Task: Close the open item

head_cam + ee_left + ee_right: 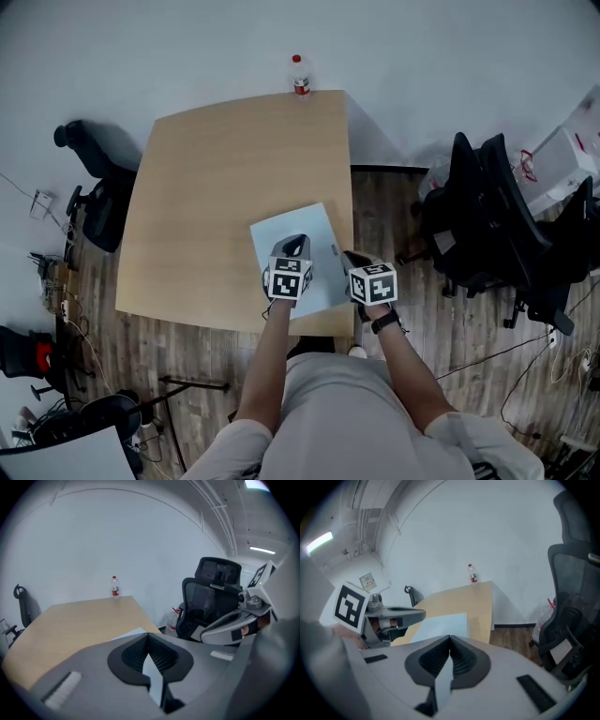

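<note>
On the table [216, 178], pale flat item [298, 221] under left gripper [295, 245].

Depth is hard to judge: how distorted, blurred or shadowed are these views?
Head view: fisheye bows the table edges; even light, soft shadows. Left gripper view: heavy barrel distortion, dark corners, left gripper blurred, bottle sharper. Right gripper view: same curvature, ceiling light glaring.

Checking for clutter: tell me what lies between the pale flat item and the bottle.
Nothing: bare table from the flat item to the bottle, shown in the head view.
</note>
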Action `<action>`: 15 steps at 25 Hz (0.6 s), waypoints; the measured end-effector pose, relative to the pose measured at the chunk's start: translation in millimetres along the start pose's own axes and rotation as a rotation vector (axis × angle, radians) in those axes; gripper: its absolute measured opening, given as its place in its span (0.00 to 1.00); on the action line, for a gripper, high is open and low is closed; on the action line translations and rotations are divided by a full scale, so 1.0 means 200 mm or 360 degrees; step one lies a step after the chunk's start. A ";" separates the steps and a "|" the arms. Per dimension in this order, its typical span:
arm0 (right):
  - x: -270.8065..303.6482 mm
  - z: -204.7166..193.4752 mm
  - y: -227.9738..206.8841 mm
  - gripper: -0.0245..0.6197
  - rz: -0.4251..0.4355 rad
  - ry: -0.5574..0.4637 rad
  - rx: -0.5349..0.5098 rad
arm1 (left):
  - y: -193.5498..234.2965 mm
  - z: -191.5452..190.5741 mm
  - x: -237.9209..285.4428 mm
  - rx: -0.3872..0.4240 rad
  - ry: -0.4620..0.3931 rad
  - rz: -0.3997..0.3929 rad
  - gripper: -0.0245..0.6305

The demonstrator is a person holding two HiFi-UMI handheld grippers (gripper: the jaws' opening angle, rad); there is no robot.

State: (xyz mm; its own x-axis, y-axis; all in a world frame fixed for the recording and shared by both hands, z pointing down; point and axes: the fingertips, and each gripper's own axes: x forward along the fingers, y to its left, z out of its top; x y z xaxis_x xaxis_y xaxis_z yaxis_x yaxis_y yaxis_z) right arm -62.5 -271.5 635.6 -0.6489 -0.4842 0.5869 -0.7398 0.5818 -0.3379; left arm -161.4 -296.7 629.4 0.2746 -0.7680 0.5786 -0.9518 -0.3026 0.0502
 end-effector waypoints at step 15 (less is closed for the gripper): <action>-0.69 0.73 0.43 0.06 0.0043 -0.0713 -0.0484 | -0.08 0.49 -0.87 -0.0007 -0.0580 0.0367 0.05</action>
State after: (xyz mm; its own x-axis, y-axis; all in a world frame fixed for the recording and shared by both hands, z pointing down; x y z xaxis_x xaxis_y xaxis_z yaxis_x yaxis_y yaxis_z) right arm -62.6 -250.1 418.3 -0.7282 -0.6593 0.1871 -0.6803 0.7284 -0.0813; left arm -179.7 -213.4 448.3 0.0838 -0.9646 0.2499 -0.9943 -0.0975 -0.0428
